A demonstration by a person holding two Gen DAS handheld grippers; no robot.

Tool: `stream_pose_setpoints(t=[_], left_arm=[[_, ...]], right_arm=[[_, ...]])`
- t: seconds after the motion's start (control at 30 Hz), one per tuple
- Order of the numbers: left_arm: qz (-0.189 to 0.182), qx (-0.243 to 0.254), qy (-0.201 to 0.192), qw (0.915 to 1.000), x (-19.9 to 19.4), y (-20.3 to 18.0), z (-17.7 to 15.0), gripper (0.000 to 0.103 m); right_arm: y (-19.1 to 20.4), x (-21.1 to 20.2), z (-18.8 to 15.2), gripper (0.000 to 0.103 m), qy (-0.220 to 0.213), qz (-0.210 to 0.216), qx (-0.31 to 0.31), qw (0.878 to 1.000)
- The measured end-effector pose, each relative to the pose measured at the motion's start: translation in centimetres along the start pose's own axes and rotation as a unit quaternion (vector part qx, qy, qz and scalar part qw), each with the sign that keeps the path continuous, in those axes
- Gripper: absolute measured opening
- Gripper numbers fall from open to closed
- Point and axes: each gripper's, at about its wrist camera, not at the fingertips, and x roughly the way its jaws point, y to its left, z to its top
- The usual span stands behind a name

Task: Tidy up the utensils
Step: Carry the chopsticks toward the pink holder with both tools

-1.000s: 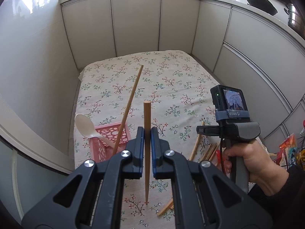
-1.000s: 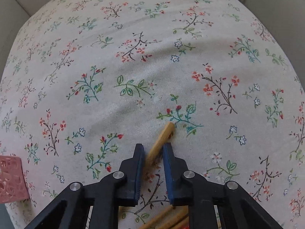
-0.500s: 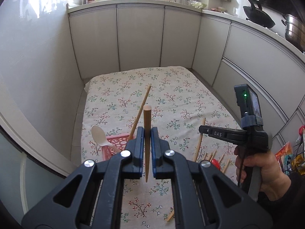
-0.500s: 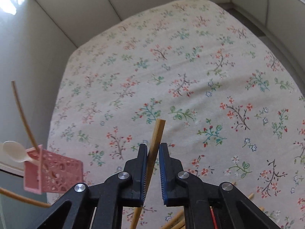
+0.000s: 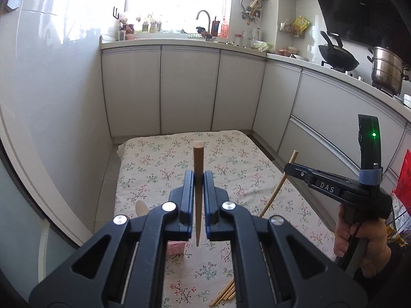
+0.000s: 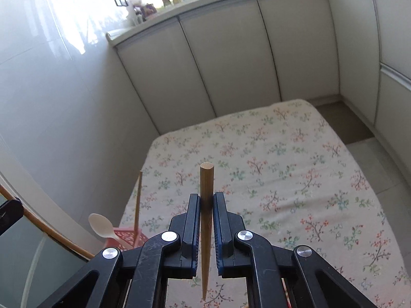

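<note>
My left gripper (image 5: 198,177) is shut on a wooden chopstick (image 5: 198,159), which stands upright between its pads above the floral cloth (image 5: 231,154). My right gripper (image 6: 206,197) is shut on a second chopstick (image 6: 206,179), also upright. In the left wrist view that gripper (image 5: 290,168) hangs at the right, a hand on its handle, its chopstick (image 5: 277,187) slanting down. A pink basket (image 6: 128,236) at the cloth's near left holds a pale spoon (image 6: 100,224) and one chopstick (image 6: 138,200). My left gripper mostly hides the basket (image 5: 176,247) in its own view.
Several loose chopsticks (image 5: 223,294) lie on the cloth near the front. Grey cabinet doors (image 5: 190,89) wall in the cloth at the back and right. A wok (image 5: 337,56) and a steel pot (image 5: 386,71) stand on the counter at the right.
Both grippers have risen and tilted upward. The right one closed on a chopstick lying on the cloth and lifted it clear. The left kept its chopstick throughout.
</note>
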Motion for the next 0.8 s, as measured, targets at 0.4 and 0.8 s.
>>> stream_pose_setpoints(t=[0.4, 0.8], left_arm=[[0.068, -0.022, -0.029, 0.997, 1.0, 2.6, 0.5, 0.008], [0.1, -0.005, 0.034, 0.9944, 5.6, 3.1, -0.9, 0.008]], right_arm=[[1.8, -1.6, 0.9, 0.008, -0.039, 0.041, -0.011, 0.998], [4.1, -1.7, 1.6, 0.009, -0.077, 0.092, -0.009, 0.993]])
